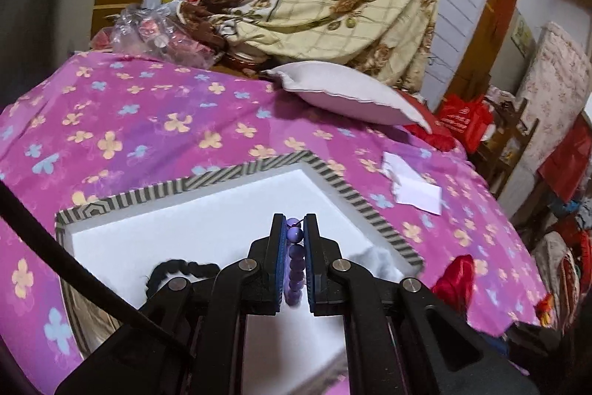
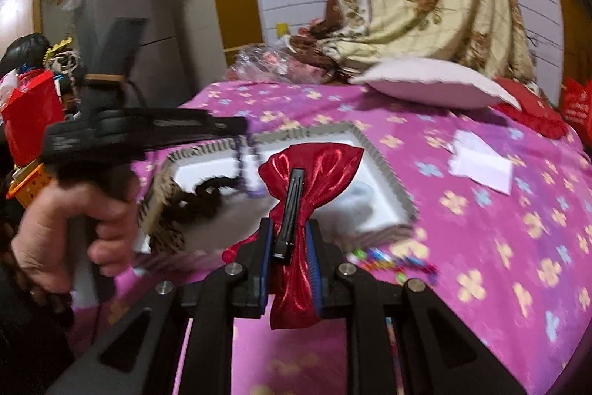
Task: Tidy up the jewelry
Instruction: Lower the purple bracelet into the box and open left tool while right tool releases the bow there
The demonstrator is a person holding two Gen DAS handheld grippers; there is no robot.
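Purple glass-like beads on a string, a round-beaded bracelet [image 1: 295, 261], ran lengthwise between the blue pads of the left gripper [image 1: 295, 223], which was clamped on it; the topmost beads stood at the fingertips and the rest trailed back toward the gripper's body. In the right wrist view the same strand [image 2: 242, 169] hung blurred below the left gripper [image 2: 236, 126], over the shallow rectangular tray with a black-and-white striped rim and a white floor [image 1: 236, 173]. A shiny red satin hair bow with a black metal clip along its middle [image 2: 310, 169] was pinched at its waist by the right gripper [image 2: 292, 228], its wings fanned out past the fingertips and its tail hanging under the jaws, held in front of the tray's near right part. Inside the tray lay a black ruffled fabric scrunchie [image 1: 185, 271] at the left and a pale fluffy tuft [image 1: 377, 258] at the right corner. A row of small multicoloured clips [image 2: 392, 261] lay on the pink flowered bedspread [image 1: 148, 121] just beside the tray's near right corner. A white folded paper [image 1: 414, 187] lay on the spread right of the tray, and a grey pillow [image 1: 344, 95] lay farther back.
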